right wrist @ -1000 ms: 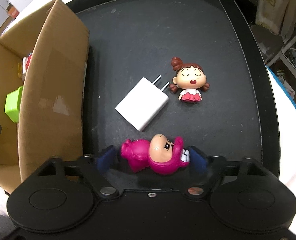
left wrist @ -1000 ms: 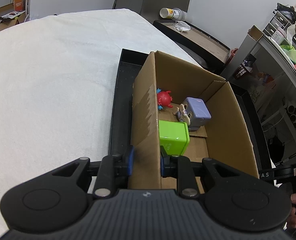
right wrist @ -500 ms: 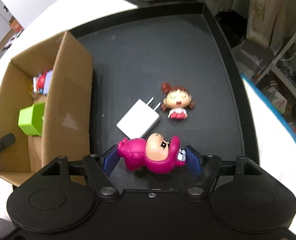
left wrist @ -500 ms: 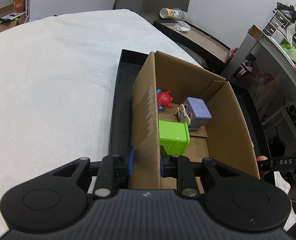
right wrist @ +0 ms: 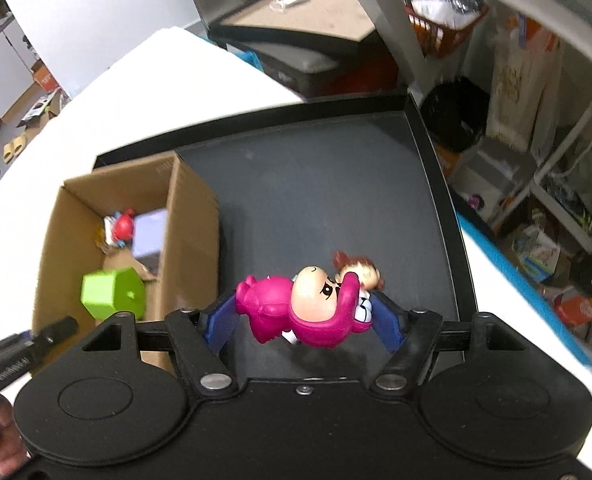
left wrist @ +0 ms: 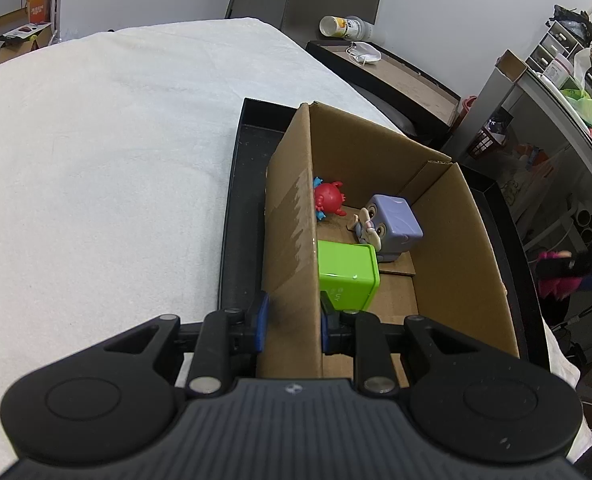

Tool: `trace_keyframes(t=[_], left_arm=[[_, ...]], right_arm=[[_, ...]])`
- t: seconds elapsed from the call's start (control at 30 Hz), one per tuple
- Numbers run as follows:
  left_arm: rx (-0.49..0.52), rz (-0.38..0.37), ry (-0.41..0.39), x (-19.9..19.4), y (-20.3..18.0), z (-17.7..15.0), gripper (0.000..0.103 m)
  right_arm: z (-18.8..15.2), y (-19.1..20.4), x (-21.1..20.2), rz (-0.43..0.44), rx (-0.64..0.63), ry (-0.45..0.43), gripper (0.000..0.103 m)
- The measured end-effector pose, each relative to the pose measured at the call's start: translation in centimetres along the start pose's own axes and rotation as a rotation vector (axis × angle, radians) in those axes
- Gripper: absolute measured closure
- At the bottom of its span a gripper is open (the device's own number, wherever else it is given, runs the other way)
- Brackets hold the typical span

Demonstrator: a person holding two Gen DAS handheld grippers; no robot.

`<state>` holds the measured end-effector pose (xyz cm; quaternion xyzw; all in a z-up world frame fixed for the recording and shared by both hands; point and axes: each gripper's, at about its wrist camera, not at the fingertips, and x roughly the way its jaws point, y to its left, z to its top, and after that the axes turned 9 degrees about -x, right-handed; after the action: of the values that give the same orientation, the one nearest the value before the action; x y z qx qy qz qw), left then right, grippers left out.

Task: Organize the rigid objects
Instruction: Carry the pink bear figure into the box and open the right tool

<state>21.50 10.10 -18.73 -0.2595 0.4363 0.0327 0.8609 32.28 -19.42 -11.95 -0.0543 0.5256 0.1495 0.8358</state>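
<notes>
Moved since a second ago: my right gripper (right wrist: 301,316) has risen off the black tray (right wrist: 435,184), taking the pink figurine (right wrist: 296,312) with it; the tray floor now sits well below, and the view tips further toward the room beyond.

Item, right gripper: clamped on the pink figurine, blue pads pressing its two ends, figure lying crosswise and clear of the tray.

Item, left gripper (left wrist: 292,322): pinched tight on the near left wall of the cardboard box (left wrist: 451,216), one pad outside, one inside; unmoved, steadying the box.

Item, box contents: green block (left wrist: 347,268) against the gripped wall, purple cube toy (left wrist: 391,226) beside it, red toy (left wrist: 327,200) toward the far end.

Item, left on tray: red-haired doll (right wrist: 357,270), partly hidden behind the pink figurine. The white charger seen earlier is now out of sight beneath my load.

Handling note: I judge the carry to the box is next. Clear the box's right wall with height to spare, then lower over the bare cardboard on the right side, away from the green block, before releasing. Keep the left grip firm so the box does not slide.
</notes>
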Motion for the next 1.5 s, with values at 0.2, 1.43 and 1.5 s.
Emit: trace_keyframes(t=[0.2,1.43,1.5], left_arm=[[0.0,-0.001,0.002,0.0,0.0,0.0,0.08],[-0.016,-0.019,0.007,0.0,0.4,0.1,0.079],[-0.015,-0.02,0.007,0.0,0.4,0.1,0.079]], right_arm=[[1.5,2.0,-1.7,0.016,-0.045,-0.041,0.034],[5.9,14.1,1.5,0.212,-0.12,-0.056,0.03],[5.8,14.1,1.3,0.221,-0.118,-0.055,0.023]])
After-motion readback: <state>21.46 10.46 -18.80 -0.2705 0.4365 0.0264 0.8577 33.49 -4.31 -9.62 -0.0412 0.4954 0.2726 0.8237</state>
